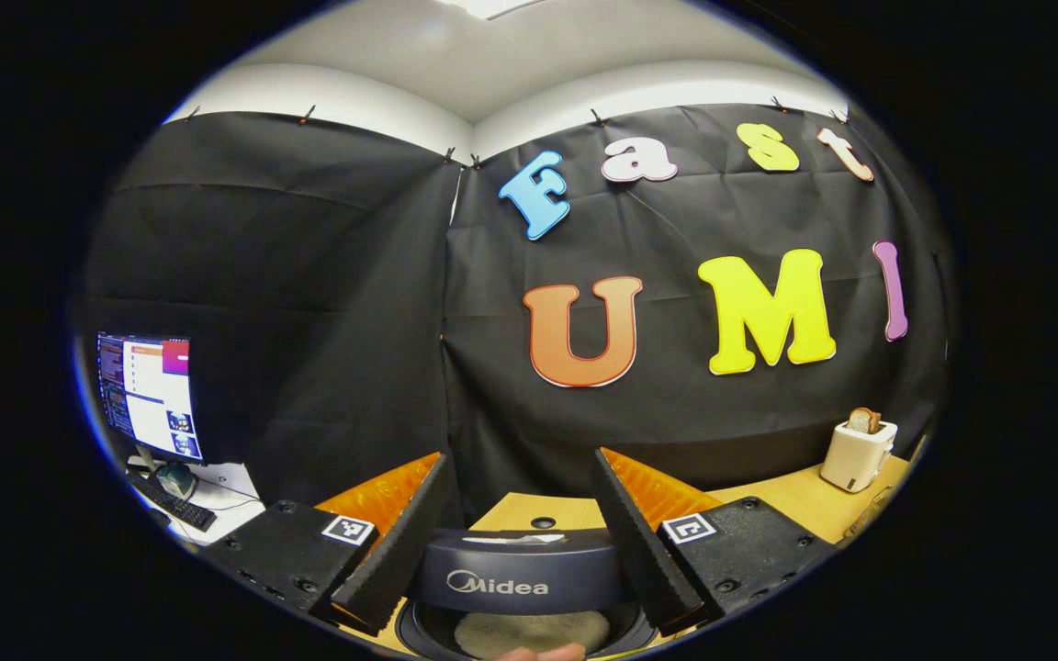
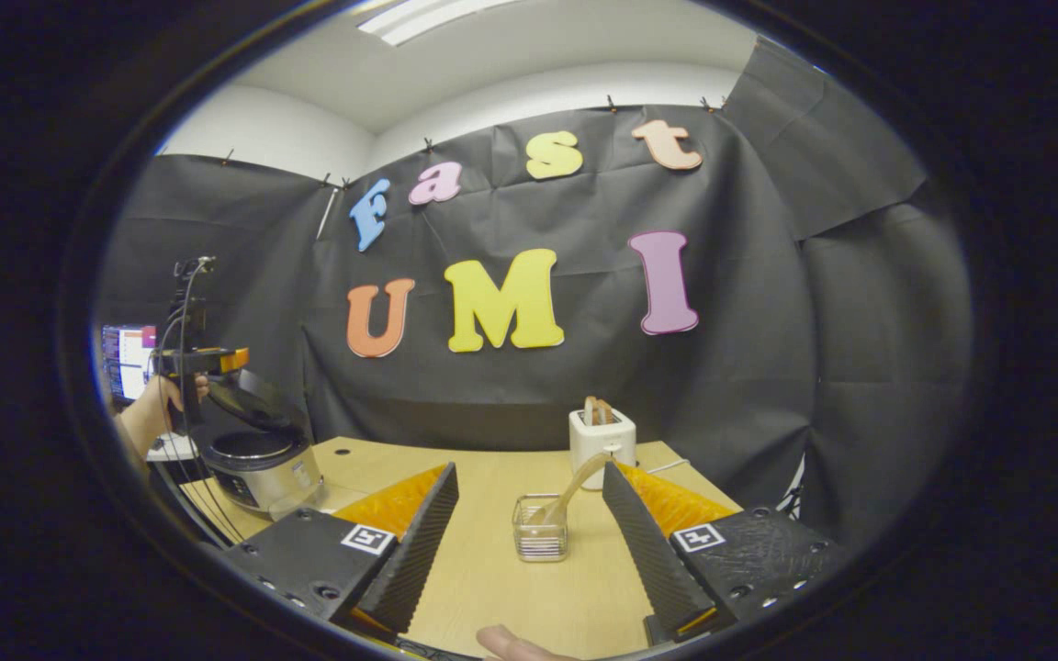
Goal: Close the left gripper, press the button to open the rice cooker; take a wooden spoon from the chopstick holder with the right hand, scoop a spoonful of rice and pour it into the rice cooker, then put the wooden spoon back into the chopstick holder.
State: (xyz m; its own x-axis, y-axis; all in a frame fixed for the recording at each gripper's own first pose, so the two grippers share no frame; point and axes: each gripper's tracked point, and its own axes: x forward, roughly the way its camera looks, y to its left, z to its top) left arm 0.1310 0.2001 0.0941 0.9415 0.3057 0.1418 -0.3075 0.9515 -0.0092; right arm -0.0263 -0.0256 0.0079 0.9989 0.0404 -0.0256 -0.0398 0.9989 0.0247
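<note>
The wooden desk (image 2: 492,569) carries everything. At its far left, in the right gripper view, the rice cooker (image 2: 263,468) stands with its lid raised; the left gripper (image 2: 203,360), held in a hand (image 2: 154,408), hovers above it. In the left gripper view that gripper's (image 1: 522,537) jaws stand wide apart, empty, over the cooker's (image 1: 524,583) open pot. A white toaster (image 2: 601,439) sits at the far edge. The right gripper (image 2: 529,537), jaws spread and empty, faces the clear chopstick holder (image 2: 540,529), where the wooden spoon (image 2: 570,491) leans.
</note>
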